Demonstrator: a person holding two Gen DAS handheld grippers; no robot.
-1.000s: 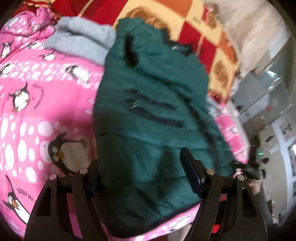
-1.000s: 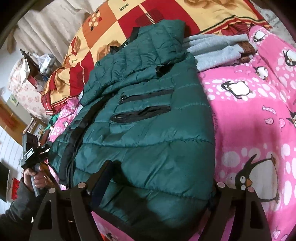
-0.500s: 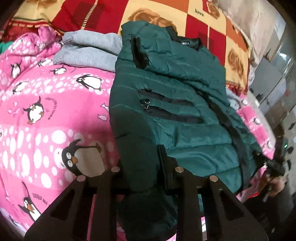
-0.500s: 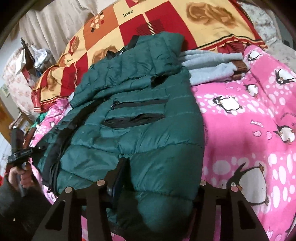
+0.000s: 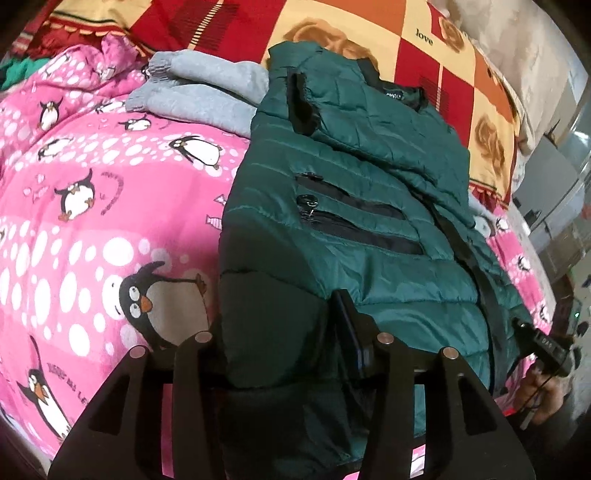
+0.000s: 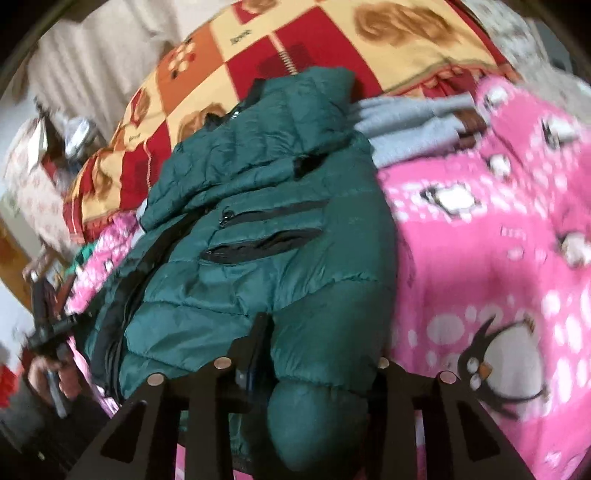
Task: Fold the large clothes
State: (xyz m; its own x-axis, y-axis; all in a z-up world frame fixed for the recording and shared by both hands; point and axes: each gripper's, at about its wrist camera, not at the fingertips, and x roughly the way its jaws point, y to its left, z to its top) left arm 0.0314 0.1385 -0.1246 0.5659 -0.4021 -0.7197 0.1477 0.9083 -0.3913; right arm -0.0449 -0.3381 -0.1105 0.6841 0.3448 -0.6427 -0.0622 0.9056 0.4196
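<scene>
A dark green puffer jacket (image 5: pixel 351 206) lies on the pink penguin blanket (image 5: pixel 92 221), collar toward the far pillow, sleeves folded in, two black zip pockets showing. My left gripper (image 5: pixel 280 332) is shut on the jacket's near hem at one corner. The jacket also shows in the right wrist view (image 6: pixel 258 229), where my right gripper (image 6: pixel 321 343) is shut on the hem's other corner. The gripped fabric bulges between each pair of fingers.
Folded grey clothes (image 5: pixel 207 92) lie beside the jacket's collar. A red, yellow and orange checked quilt (image 5: pixel 369 33) covers the far end of the bed. The bed's side edge runs along the jacket's far side (image 5: pixel 517 258). Furniture stands beyond it.
Both grippers have closed from wide open onto the jacket's near hem and now pinch bunched fabric. The right wrist view is blurred with motion.
</scene>
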